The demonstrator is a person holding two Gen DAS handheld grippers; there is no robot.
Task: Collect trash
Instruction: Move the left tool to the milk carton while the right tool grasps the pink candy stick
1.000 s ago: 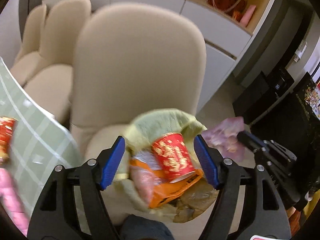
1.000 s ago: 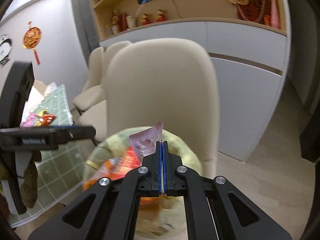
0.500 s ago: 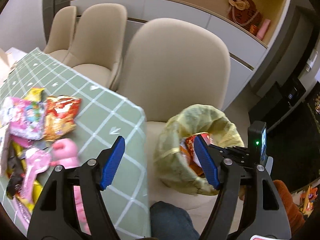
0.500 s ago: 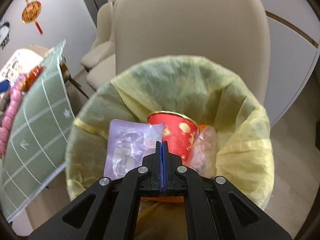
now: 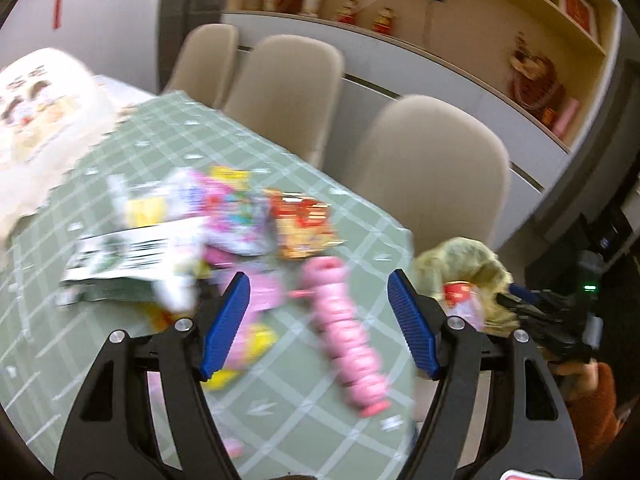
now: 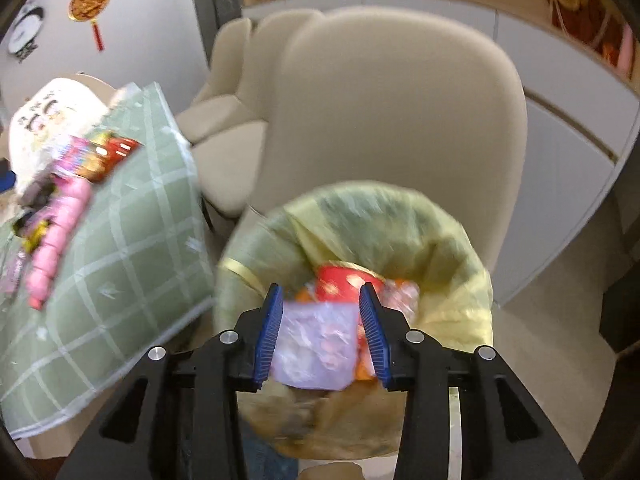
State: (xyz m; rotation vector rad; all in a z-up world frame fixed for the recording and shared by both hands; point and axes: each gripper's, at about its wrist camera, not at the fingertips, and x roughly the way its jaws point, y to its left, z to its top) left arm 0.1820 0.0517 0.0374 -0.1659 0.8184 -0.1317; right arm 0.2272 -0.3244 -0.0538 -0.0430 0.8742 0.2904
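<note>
My left gripper (image 5: pixel 320 300) stands open above the green checked table (image 5: pixel 280 408). A pink ridged packet (image 5: pixel 344 336) lies between and below its fingers, untouched. Behind it sits a pile of wrappers with a red snack packet (image 5: pixel 304 220) and a green-white carton (image 5: pixel 124 256). My right gripper (image 6: pixel 322 308) hangs over the bin with the yellow-green liner (image 6: pixel 452 240), and its jaws are opening. A purple wrapper (image 6: pixel 316 344) shows loose between them, over a red cup (image 6: pixel 344 284) and other trash. The bin (image 5: pixel 460 256) stands right of the table corner.
Beige chairs (image 5: pixel 432 176) line the table's far side, one (image 6: pixel 392 120) directly behind the bin. A white cushion with a drawn face (image 5: pixel 36 120) sits at the table's far left. A grey cabinet under shelves (image 5: pixel 440 64) runs along the back wall. A person's orange sleeve (image 5: pixel 592 400) shows at right.
My left gripper swung left from above the bin to over the table's trash pile. My right gripper carried the purple wrapper over the bin, then its jaws parted and let it go.
</note>
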